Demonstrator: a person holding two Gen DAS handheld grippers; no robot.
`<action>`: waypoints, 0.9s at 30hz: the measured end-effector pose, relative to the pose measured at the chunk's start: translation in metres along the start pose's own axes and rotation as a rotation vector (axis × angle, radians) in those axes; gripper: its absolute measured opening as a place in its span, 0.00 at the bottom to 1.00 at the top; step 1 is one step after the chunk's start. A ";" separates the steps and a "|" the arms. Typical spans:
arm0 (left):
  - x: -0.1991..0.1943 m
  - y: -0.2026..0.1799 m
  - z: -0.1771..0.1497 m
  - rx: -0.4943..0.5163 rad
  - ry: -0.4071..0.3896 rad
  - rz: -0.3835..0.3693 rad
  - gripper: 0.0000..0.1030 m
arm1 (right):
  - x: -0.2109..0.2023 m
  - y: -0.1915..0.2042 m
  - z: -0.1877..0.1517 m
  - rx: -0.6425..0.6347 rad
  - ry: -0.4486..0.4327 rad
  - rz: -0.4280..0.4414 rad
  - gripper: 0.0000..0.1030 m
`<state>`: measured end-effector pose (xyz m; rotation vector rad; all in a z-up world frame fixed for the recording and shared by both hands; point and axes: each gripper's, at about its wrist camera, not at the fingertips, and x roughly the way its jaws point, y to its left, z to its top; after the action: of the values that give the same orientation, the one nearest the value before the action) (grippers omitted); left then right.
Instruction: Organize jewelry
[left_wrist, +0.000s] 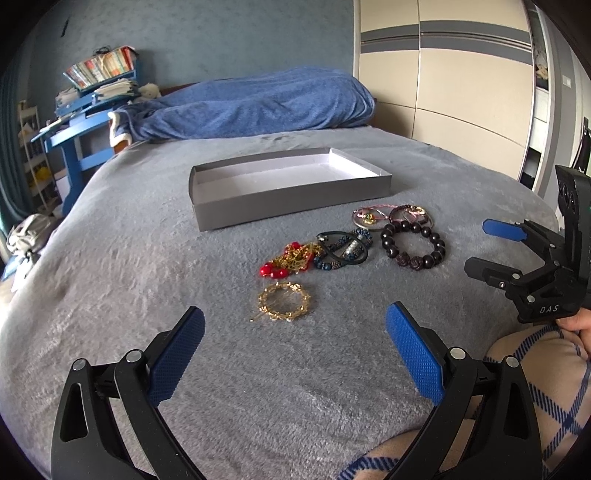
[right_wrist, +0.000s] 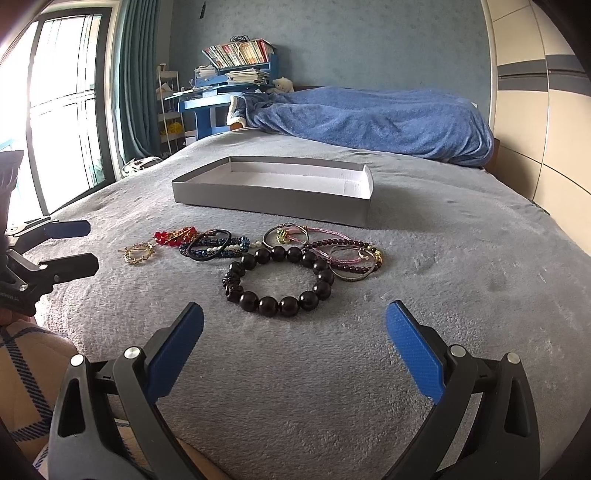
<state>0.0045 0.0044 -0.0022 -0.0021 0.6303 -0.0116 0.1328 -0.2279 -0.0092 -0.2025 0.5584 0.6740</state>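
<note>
- Left gripper: jaws spread wide, nothing between the blue pads, touching nothing, held over the grey blanket.
- Gold wreath bracelet lies just ahead of the left jaws, apart from the other pieces.
- Right gripper: jaws also wide apart, empty, no contact with anything.
- Black bead bracelet lies just in front of the right jaws, flat on the blanket.
- Red and gold piece, blue bead bangles and pink cord bracelets sit in a loose cluster, some overlapping.
- Grey box sits behind the jewelry, open top, inside bare.
- Blue quilt bunched at the far end.
</note>
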 end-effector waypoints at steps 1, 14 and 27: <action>0.000 0.000 0.000 -0.001 0.002 0.000 0.95 | 0.000 0.000 0.000 0.000 0.000 0.002 0.95; 0.003 0.004 0.004 -0.008 0.021 -0.035 0.91 | 0.002 -0.002 0.002 0.005 0.013 0.002 0.95; 0.051 0.006 0.023 -0.012 0.185 0.033 0.66 | 0.016 -0.010 0.012 0.036 0.068 0.032 0.94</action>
<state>0.0590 0.0102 -0.0136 -0.0018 0.8155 0.0238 0.1544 -0.2228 -0.0077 -0.1835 0.6392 0.6894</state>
